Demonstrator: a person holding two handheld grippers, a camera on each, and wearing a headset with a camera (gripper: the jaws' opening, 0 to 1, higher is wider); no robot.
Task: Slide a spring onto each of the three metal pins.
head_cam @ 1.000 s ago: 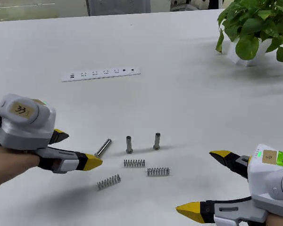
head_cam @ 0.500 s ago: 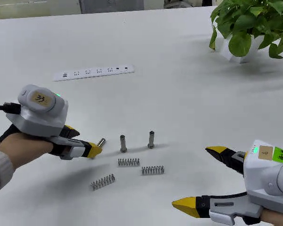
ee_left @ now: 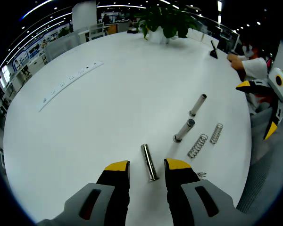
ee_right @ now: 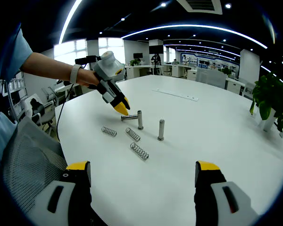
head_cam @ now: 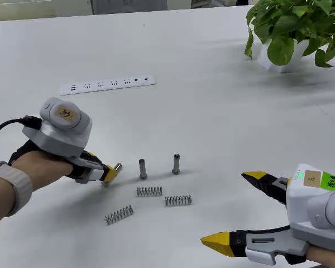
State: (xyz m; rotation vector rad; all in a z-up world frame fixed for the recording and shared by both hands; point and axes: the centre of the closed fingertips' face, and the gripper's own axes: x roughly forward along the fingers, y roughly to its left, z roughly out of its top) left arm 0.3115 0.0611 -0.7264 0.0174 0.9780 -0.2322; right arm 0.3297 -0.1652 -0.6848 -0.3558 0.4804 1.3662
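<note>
The left gripper (ee_left: 147,165) is straddling the one metal pin (ee_left: 149,162) that is lying flat on the white table (head_cam: 223,111). Its yellow-tipped jaws are standing spread, one on each side of the pin, with a thin gap showing on both sides, so nothing is being pinched. In the head view the left gripper (head_cam: 108,175) is tilting down with its tips at the tabletop, and the end of the lying pin (head_cam: 117,167) is poking out just beyond them.

Just beside it, two more pins are standing upright, the nearer pin (head_cam: 142,168) and the farther pin (head_cam: 176,163), a little apart from each other. Three springs are lying loose on the table in front of the pins, none of them on a pin: the first spring (head_cam: 149,191), the second spring (head_cam: 178,200) and the third spring (head_cam: 119,214), which is resting closest to the person.

The right gripper (head_cam: 231,208) is hovering well apart from the parts, at the person's near right, with its jaws spread wide and holding nothing.

Farther out, a white power strip (head_cam: 108,85) is lying flat on the table, and a potted plant (head_cam: 293,28) is sitting at the far right corner.
</note>
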